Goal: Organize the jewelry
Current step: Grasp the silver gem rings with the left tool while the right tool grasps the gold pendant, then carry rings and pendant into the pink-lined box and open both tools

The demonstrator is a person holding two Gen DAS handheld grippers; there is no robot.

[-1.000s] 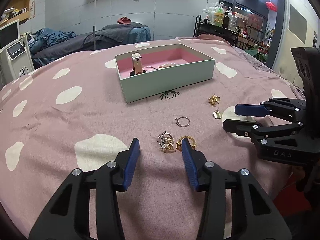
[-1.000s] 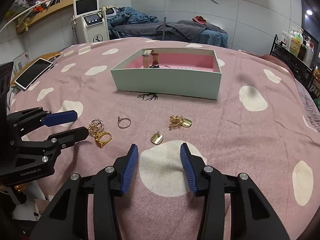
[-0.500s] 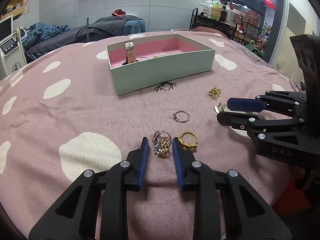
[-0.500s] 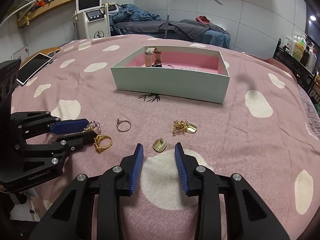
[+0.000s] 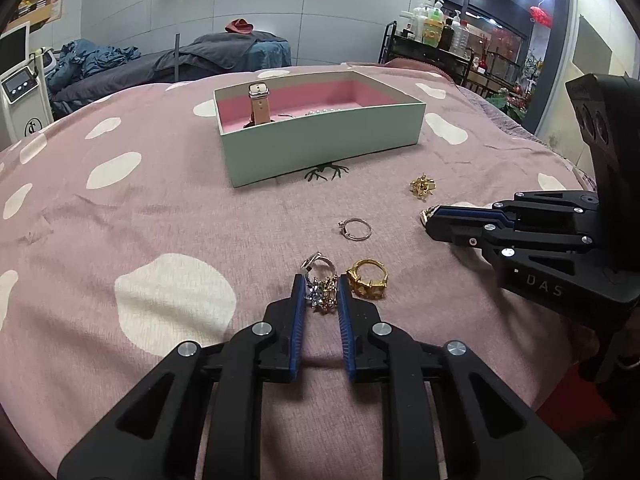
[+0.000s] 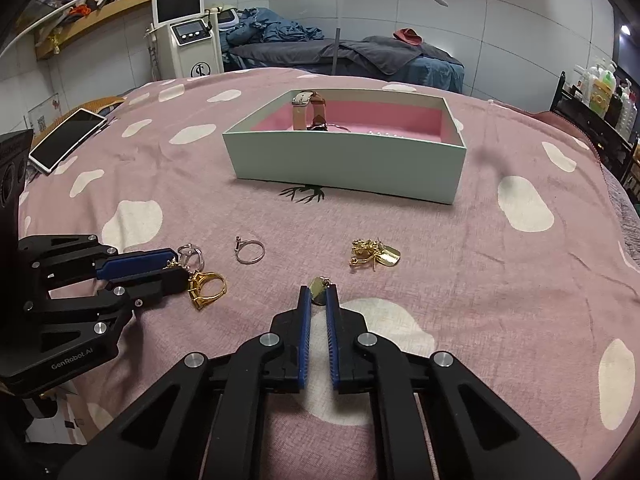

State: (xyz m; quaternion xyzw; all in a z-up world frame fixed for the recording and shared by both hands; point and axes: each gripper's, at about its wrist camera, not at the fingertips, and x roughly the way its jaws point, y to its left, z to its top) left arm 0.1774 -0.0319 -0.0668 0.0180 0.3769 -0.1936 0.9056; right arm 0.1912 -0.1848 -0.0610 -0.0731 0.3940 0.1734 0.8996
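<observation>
Pink spotted bedspread (image 6: 520,288), mint box (image 6: 348,168) in the middle already holding a watch (image 6: 306,110) and pearls. Left gripper (image 5: 320,294) is nearly closed around the silver-gold cluster (image 5: 320,286), right gripper (image 6: 319,300) pinching the gold tag (image 6: 319,295). Gold ring (image 5: 368,278), thin ring (image 5: 356,230) and gold charm (image 5: 423,188) are on the cloth, not yet boxed, so roughly a third done.

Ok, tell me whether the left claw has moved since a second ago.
Yes. The left claw has advanced toward the mint box and narrowed, and now brackets the silver-gold charm cluster beside the gold ring.
</observation>
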